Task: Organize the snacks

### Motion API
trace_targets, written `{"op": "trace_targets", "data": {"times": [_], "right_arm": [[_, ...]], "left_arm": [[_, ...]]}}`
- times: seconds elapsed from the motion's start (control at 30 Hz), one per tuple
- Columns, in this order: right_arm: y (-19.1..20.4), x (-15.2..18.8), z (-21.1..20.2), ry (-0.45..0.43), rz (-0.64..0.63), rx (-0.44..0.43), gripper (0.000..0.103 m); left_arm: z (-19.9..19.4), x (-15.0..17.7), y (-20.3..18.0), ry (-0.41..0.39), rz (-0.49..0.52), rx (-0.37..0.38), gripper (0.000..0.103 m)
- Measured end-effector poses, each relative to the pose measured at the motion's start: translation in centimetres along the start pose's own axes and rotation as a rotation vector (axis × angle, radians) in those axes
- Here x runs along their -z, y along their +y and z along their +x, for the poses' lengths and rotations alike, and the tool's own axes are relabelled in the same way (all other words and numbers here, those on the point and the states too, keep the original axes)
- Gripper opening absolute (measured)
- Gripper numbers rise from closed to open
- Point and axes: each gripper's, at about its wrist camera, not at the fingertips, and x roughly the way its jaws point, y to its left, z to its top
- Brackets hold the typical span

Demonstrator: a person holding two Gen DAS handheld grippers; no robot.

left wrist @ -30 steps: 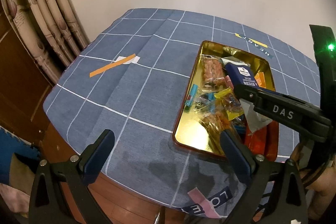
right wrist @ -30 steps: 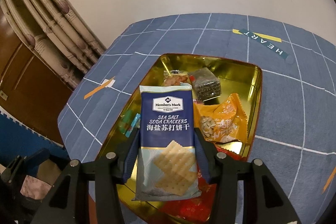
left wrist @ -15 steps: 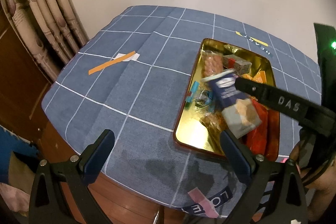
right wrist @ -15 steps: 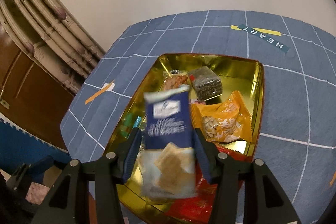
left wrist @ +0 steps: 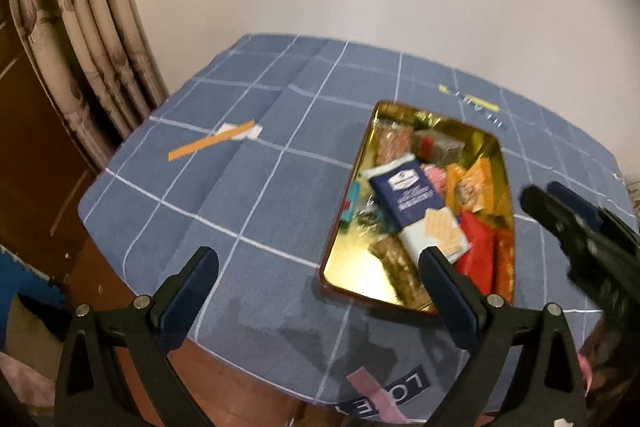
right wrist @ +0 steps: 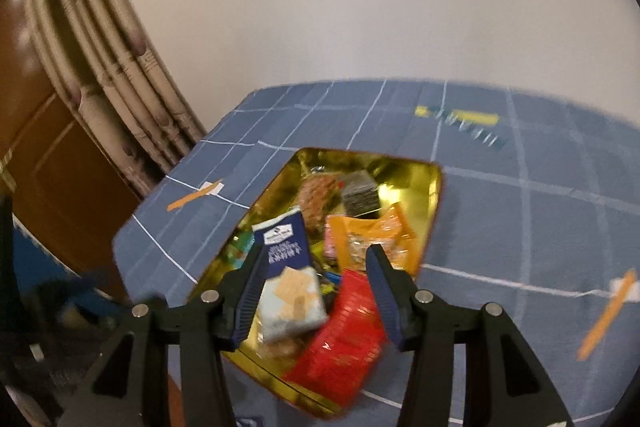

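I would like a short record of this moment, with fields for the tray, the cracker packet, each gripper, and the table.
tray: gold tray, holds mixed snacks
cracker packet: blue soda cracker packet, lies in the tray on other snacks
other snacks: orange packet, red packet, dark block
right gripper: open, empty, above the tray
left gripper: open, empty
table: blue checked tablecloth, orange tape strip

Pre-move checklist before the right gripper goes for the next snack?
1. Right gripper open with nothing in it: ok.
2. Cracker pack lying in the gold tray, clear of the fingers: ok.
3. Left gripper open, holding nothing: ok.
4. Snacks lying on the blue tablecloth outside the tray: none visible, ok.
5. Next target chosen: cannot tell.
6. Image sharpness: blurred, not ok.
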Motion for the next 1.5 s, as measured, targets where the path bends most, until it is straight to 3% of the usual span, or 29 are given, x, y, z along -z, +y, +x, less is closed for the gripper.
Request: {"op": "trace_targets", "data": {"times": [0.2, 0.4, 0.63, 0.77, 1.0, 1.2, 1.37, 1.5], "right_arm": [[1.1, 0.9, -5.9, -0.151, -0.086, 0.068, 0.056], [1.3, 1.2, -9.9, -0.214, -0.099, 0.081, 0.057], [1.5, 1.4, -13.5, -0.269, -0.101, 0.079, 0.057], [1.7, 1.3, -15.3, -0.302, -0.109, 0.074, 0.058], [1.5, 1.3, -17.3, -0.341, -0.111, 0.069, 0.061], [0.0, 1.7, -17.3, -0.324, -0.084, 0.08, 0.061], [-3.7, 2.3, -16.2, -0.278, -0.032, 0.126, 0.063], [-9.2, 3.1, -14.4, -0.197, 0.02, 0.221, 0.067]], "left_arm": [[-3.1, 0.0, -1.3, -0.117, 0.035, 0.03, 0.099], [-7.2, -0.4, -1.4, -0.23, 0.005, 0.047, 0.1], [-12.9, -1.2, -0.9, -0.41, -0.044, -0.088, 0.102], [-15.8, -1.4, -0.9, -0.496, -0.042, -0.105, 0.103], [-17.3, -2.1, -1.2, -0.457, -0.009, -0.027, 0.103], [-16.6, -2.5, -1.5, -0.405, -0.027, 0.035, 0.103], [-15.2, -2.1, -2.4, -0.368, -0.007, -0.023, 0.103], [-13.5, -2.0, -3.0, -0.305, 0.008, -0.003, 0.103]]}}
